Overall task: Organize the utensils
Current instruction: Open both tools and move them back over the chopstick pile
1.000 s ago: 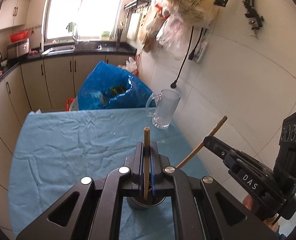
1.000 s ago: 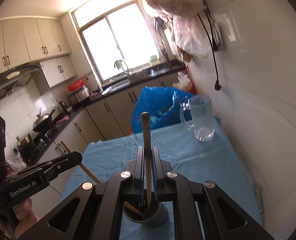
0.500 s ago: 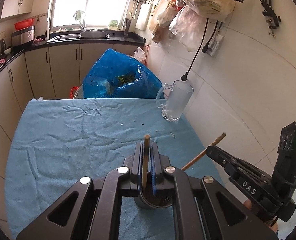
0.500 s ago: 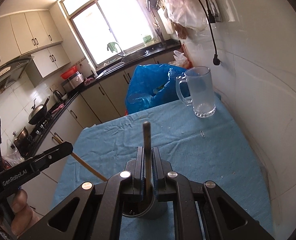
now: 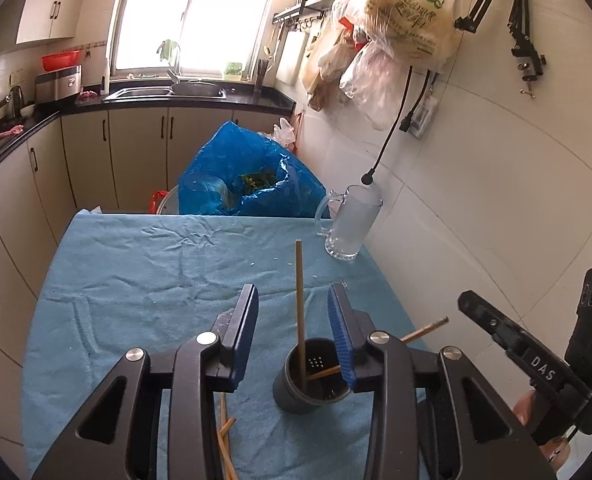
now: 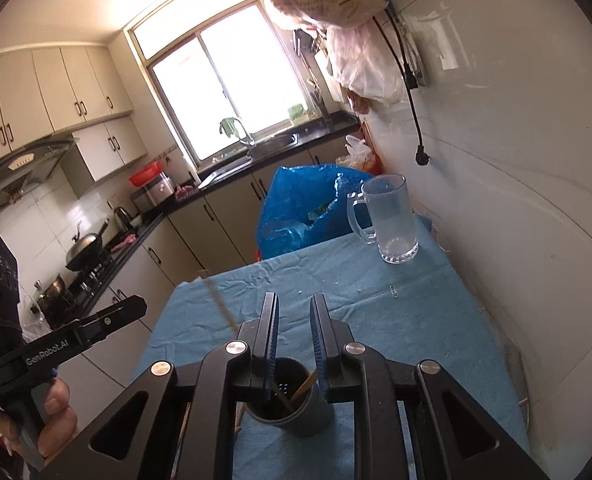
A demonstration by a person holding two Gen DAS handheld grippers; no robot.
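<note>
A dark round utensil holder (image 5: pixel 296 390) (image 6: pixel 296 412) stands on the blue cloth, just below both grippers. My left gripper (image 5: pixel 292 292) is opening. A wooden chopstick (image 5: pixel 299 304) stands upright in the holder between its blue pads, touching neither. A second chopstick (image 5: pixel 416 334) leans out of the holder to the right. My right gripper (image 6: pixel 295 304) is also opening, with nothing in the gap between its pads. Below them a chopstick (image 6: pixel 306 384) rests in the holder. Loose chopsticks (image 5: pixel 224 432) lie on the cloth to the left of the holder.
A glass mug (image 5: pixel 350 224) (image 6: pixel 392 220) stands at the table's far right, near the tiled wall. A blue plastic bag (image 5: pixel 236 176) (image 6: pixel 296 208) sits just beyond the far edge. A paper clip (image 6: pixel 393 291) lies on the cloth. Kitchen cabinets run along the left.
Both grippers were shut on a chopstick each over the holder. Both have now opened and let go, and the chopsticks stand in the holder.
</note>
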